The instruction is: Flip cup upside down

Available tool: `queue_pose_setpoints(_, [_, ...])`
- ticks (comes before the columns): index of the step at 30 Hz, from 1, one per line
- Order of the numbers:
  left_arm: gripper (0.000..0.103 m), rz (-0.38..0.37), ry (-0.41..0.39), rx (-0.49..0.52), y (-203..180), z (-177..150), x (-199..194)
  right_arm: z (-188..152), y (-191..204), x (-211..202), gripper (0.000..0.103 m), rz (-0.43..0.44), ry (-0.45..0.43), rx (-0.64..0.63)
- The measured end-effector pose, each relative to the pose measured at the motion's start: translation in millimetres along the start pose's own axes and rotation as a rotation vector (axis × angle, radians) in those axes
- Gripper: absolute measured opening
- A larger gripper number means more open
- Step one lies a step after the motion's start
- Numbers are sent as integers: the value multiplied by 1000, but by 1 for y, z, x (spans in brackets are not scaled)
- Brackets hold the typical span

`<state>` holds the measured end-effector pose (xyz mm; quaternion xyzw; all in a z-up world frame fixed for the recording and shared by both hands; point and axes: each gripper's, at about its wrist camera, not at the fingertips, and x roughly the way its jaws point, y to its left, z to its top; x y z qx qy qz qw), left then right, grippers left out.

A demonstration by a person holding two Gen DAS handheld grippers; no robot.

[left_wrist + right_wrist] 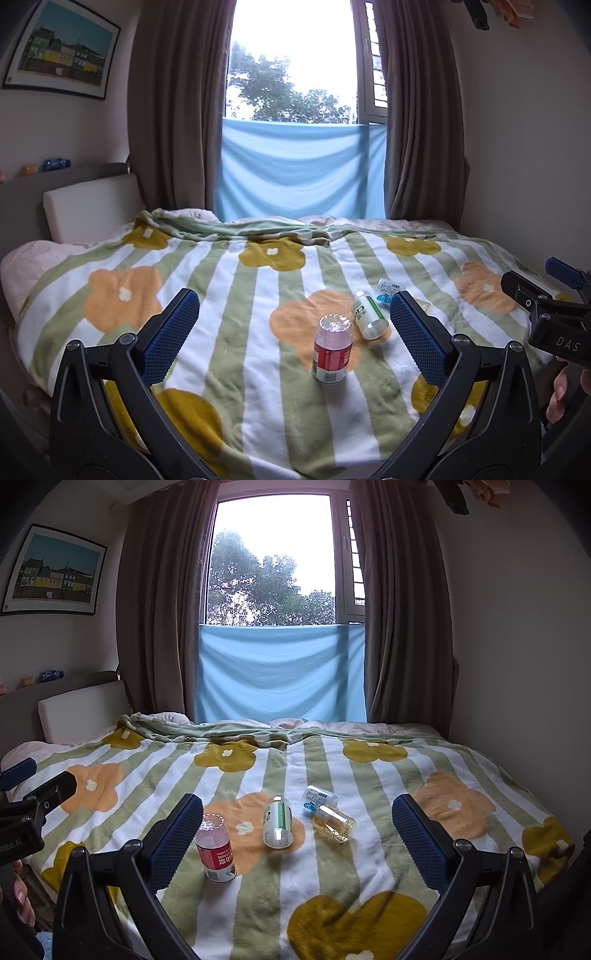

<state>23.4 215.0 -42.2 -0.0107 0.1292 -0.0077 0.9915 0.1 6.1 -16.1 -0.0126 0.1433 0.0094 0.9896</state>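
The cup (332, 350) (215, 847) is clear plastic with a red label. It stands on the striped flower blanket (258, 406) (332, 878) with its closed end up and its label text inverted. My left gripper (293, 299) is open, the cup a short way ahead between its blue pads and untouched. My right gripper (297, 801) is open too, with nothing in it. In the right wrist view the cup stands just beside the left finger's pad (177, 834).
A white bottle with a green label (369, 314) (277, 825) lies right of the cup. Beyond it lie a small blue-labelled bottle (388, 290) (318, 798) and an amber glass jar (334, 821). Curtains and a window stand behind the bed, a headboard at left.
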Motion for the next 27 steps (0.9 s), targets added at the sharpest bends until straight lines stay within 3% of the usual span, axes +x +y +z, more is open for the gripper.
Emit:
queue_pose_setpoints(14, [103,-16,6,-9,-5,0,-1,0,0,-1,102,2,2,2])
queue_pose_setpoints(27, [103,21,-55,18,-11,2,-12,0,3,-4,102,1,-2,2])
